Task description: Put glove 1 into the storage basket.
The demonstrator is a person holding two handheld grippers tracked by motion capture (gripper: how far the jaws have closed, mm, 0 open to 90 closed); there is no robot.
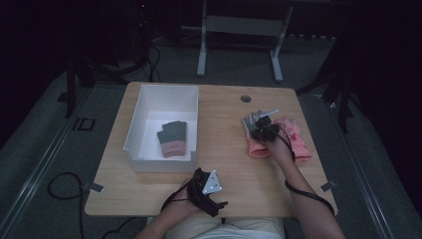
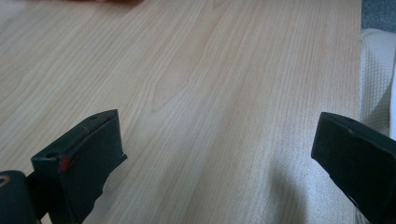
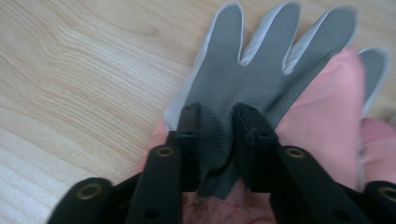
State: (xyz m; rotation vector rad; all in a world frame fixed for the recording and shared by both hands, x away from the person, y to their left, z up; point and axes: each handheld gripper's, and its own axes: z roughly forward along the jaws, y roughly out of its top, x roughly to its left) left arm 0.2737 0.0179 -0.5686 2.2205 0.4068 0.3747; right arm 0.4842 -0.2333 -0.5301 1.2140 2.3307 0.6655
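the wooden table (image 1: 224,169) has rounded corners, and a broad strip of bare wood runs down its middle between the white bin (image 1: 149,94) on the left and the gloves on the right. the near edge holds the most open room, broken only by the left gripper (image 1: 198,175), which sits near that edge in the middle. in the left gripper view its two black jaws stand wide apart with only bare wood grain between them; the table edge shows at the right of that view with white cloth (image 2: 378,79) beyond it.

the white bin lies lengthwise from near to far, close to the left edge, and holds a folded grey and pink glove (image 1: 173,139) toward its near right corner.

no brand, label or writing can be read on anything here; a small red mark shows on the left gripper's one jaw.

the grey glove (image 3: 243,79) lies on the right half of the table, on top of pink gloves (image 1: 298,139) that reach close to the right edge. its long axis runs from near to far, fingers pointing toward the far edge, and the palm side faces up. the right gripper (image 3: 217,116) comes at it from the cuff end, jaws drawn close together and pinching a raised fold of the grey palm between them.
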